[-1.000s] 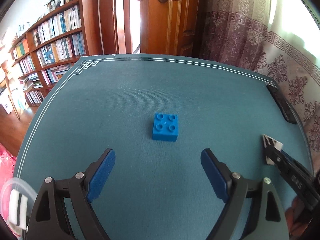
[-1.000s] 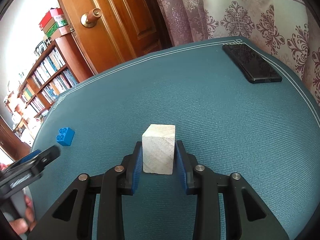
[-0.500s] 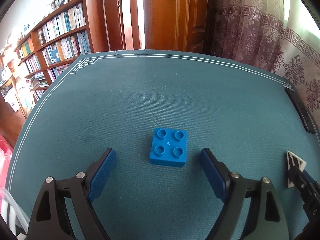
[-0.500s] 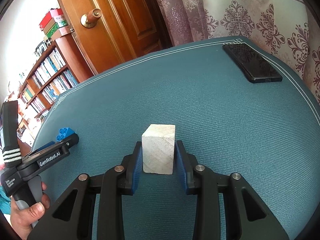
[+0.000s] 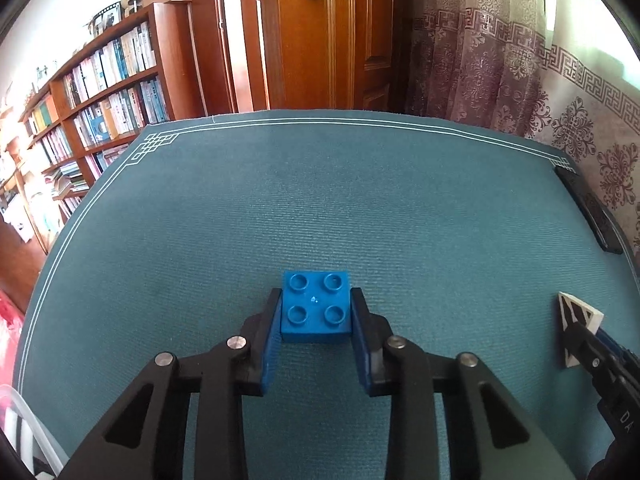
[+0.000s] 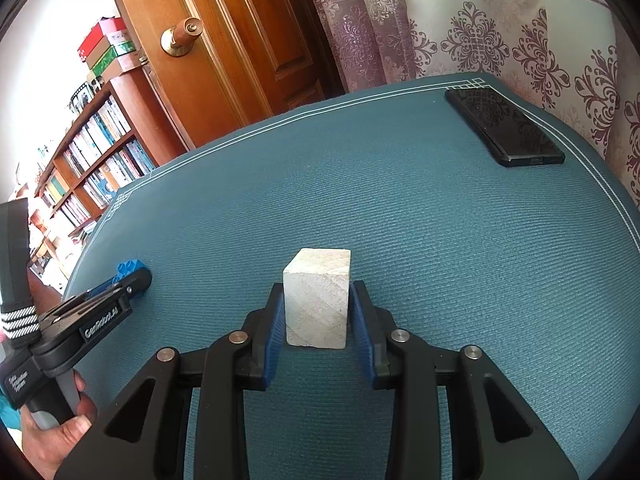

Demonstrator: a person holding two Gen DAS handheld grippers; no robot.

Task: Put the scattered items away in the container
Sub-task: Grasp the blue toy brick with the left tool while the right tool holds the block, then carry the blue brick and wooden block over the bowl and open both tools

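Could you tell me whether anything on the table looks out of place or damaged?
Only the phone, lying alone at the mat's far right corner, seems out of place. Nothing is spilled or damaged.

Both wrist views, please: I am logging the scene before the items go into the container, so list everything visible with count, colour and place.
toy brick: one, blue, four studs, on the mat between the left pads
wooden block: one, pale, upright between the right pads
phone: one, black, far right edge of the mat
mat: one, teal with white border lines
container: clear rim, near left corner
bookshelf: one, brown, left background
door: one, brown, brass knob
curtain: patterned, purple and cream
left gripper: closed on the brick
right gripper: closed on the block
hand: one, holding the left gripper's handle
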